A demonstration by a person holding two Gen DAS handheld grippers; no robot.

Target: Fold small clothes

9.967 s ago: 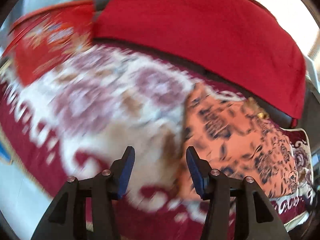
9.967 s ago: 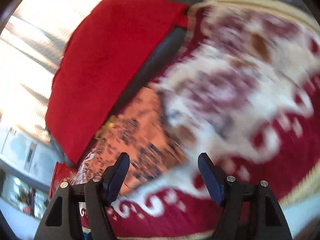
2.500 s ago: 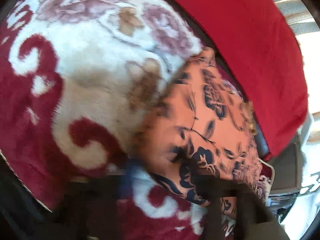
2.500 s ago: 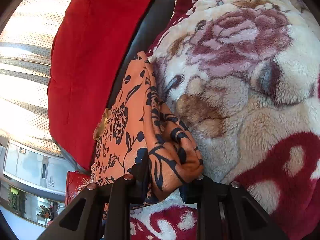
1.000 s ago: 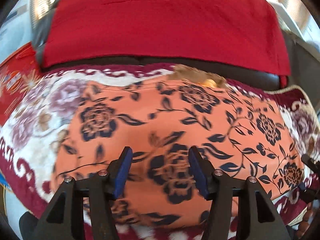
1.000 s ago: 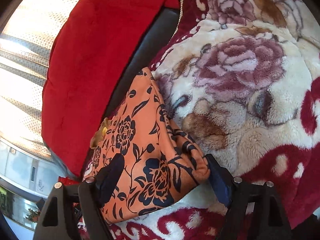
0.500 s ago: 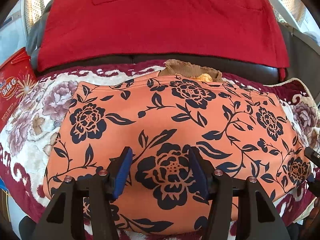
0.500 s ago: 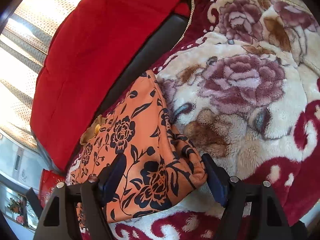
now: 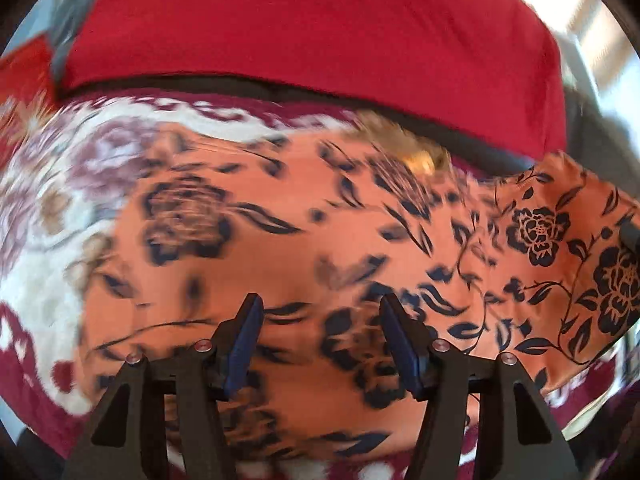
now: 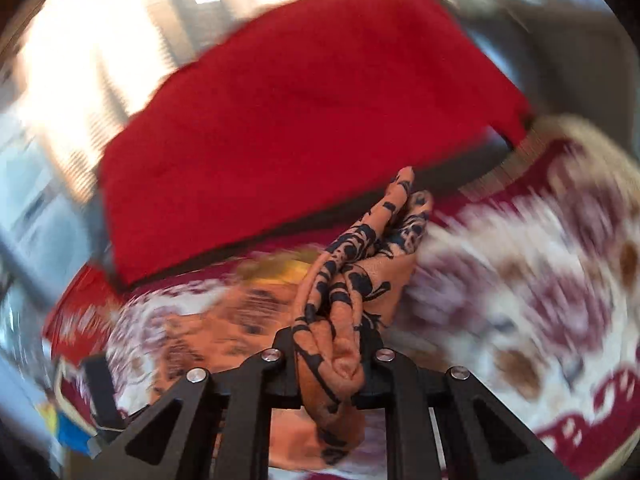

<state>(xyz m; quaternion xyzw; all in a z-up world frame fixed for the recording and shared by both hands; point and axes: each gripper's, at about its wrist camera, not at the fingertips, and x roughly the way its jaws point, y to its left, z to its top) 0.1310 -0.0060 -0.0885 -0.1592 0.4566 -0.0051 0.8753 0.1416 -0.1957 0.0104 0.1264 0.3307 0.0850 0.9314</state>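
Observation:
An orange garment with dark blue flowers [image 9: 304, 248] lies spread on a floral blanket [image 9: 52, 208]. My left gripper [image 9: 320, 344] is open and empty, hovering over the garment's near middle. My right gripper [image 10: 330, 356] is shut on a bunched edge of the same garment [image 10: 344, 304] and lifts it, so the cloth stands up in folds between the fingers. In the left wrist view the lifted right end of the garment [image 9: 560, 248] rises off the blanket. Both views are motion-blurred.
A red cushion [image 9: 312, 24] leans on a dark sofa back [image 9: 520, 160] behind the blanket; it also shows in the right wrist view [image 10: 304, 112]. A brown and yellow item [image 9: 412, 152] lies at the garment's far edge. A red bag [image 9: 20, 76] sits far left.
My right gripper went from open around the garment's end to shut on it and swung it up. The left gripper stayed open over the garment and shifted slightly.

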